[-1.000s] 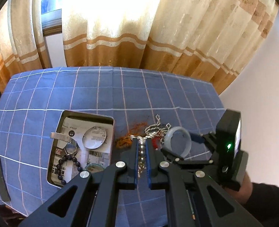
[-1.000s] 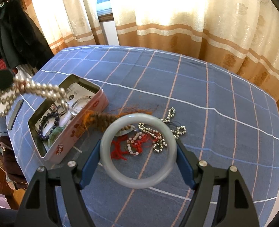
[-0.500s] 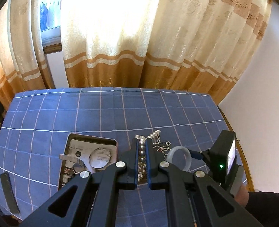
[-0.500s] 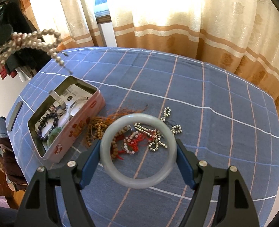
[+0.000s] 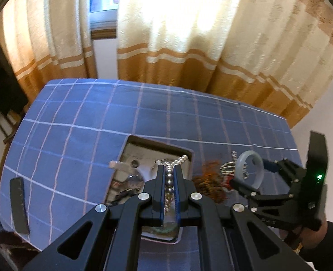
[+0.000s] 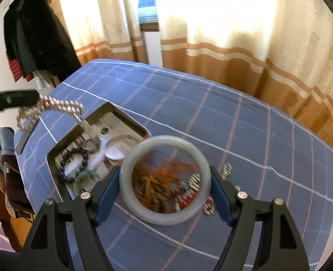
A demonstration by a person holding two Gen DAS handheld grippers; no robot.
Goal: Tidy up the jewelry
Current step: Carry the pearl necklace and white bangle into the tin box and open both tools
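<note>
Pearl necklace hangs above the open tin, pinched in the left gripper, while in the right view the bangle, clamped by the right gripper's wide jaws beside that tin, could slip and crack.

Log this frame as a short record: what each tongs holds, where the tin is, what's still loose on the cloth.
left tongs: shut on pearl strand, above the tin
right tongs: clamped on pale jade bangle, held off the cloth
tin: open, on blue checked tablecloth; dark bead bracelet inside
loose on cloth: orange tasselled beads, silver bead chain
</note>
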